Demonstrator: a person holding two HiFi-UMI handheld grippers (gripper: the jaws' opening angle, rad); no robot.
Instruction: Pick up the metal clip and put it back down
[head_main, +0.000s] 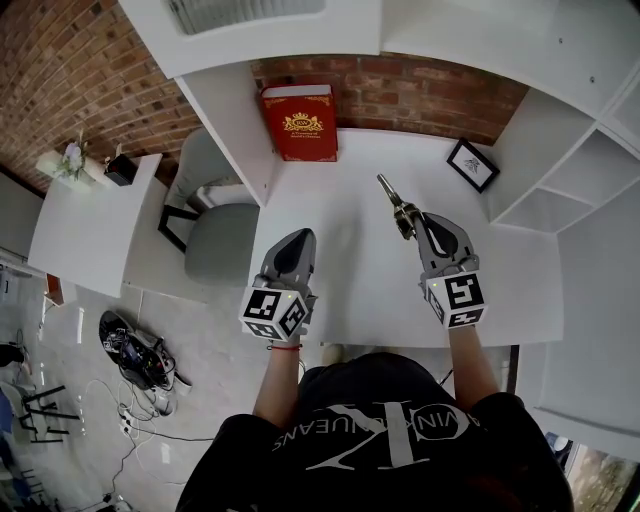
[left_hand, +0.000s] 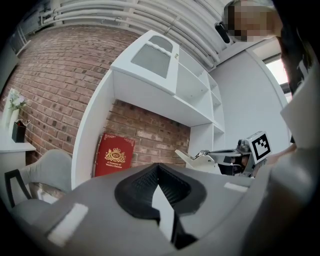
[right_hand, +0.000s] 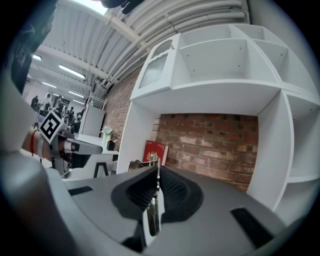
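Clamping the rear end of the metal clip (head_main: 393, 203) between its pads, the right gripper (head_main: 417, 228) holds it over the white desk (head_main: 340, 280), apparently lifted clear. The clip's long axis runs straight on from the jaws, forward and slightly left toward the brick wall (head_main: 420, 95). The left gripper (head_main: 297, 240) hangs well apart on the left, its 2 jaws together on nothing. Putting the clip back probably means lowering the right hand until the clip lies flat, then parting those jaws.
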